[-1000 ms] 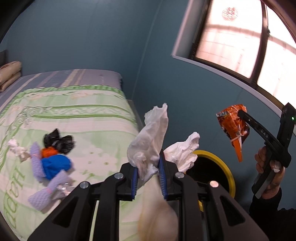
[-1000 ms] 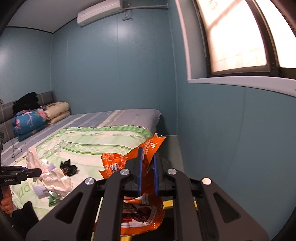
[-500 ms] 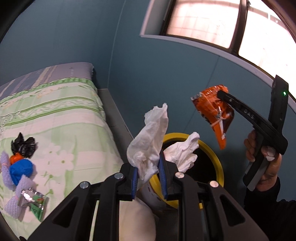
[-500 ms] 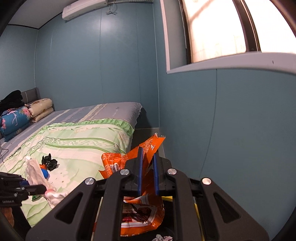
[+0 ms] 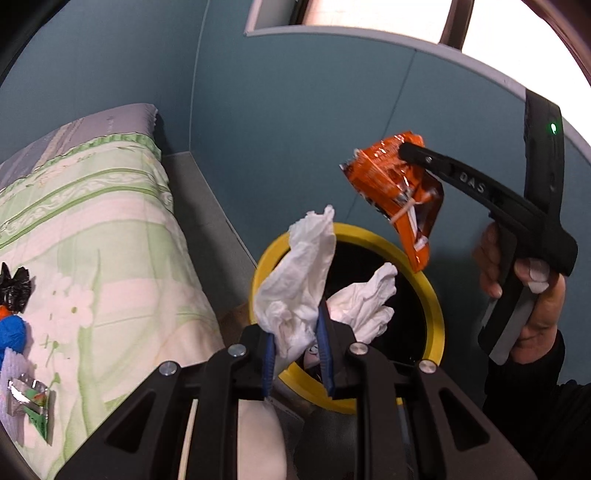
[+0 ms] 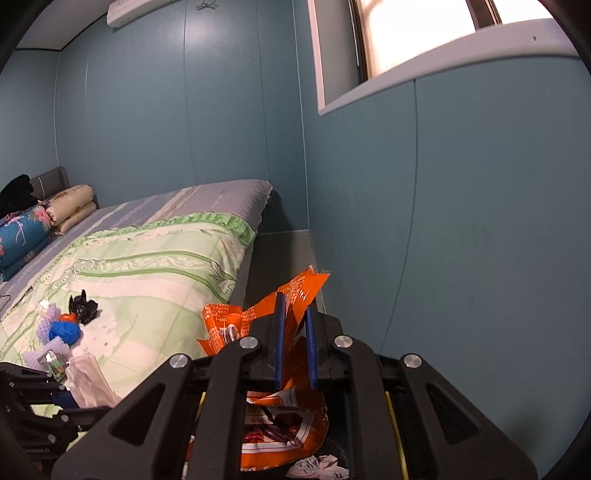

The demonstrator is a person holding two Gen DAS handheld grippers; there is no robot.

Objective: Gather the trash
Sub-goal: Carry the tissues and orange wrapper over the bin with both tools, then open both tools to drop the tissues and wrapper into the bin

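My left gripper is shut on a crumpled white tissue, held just above the near rim of a yellow-rimmed black bin. In the left wrist view a hand holds my right gripper, shut on an orange snack wrapper that hangs over the bin's far side. In the right wrist view the same gripper pinches the orange wrapper and the left tool with its tissue shows at the lower left. More trash lies on the bed: a black bag, a blue ball, a foil wrapper.
The bin stands in a narrow gap between the bed with its green floral cover and the blue wall. A window is high on the right. Pillows lie at the bed's far end.
Both grippers have swung away from the bed and sunk toward the bin. The bin's mouth now shows fully under the tissue, and the orange wrapper hangs closer to its rim.
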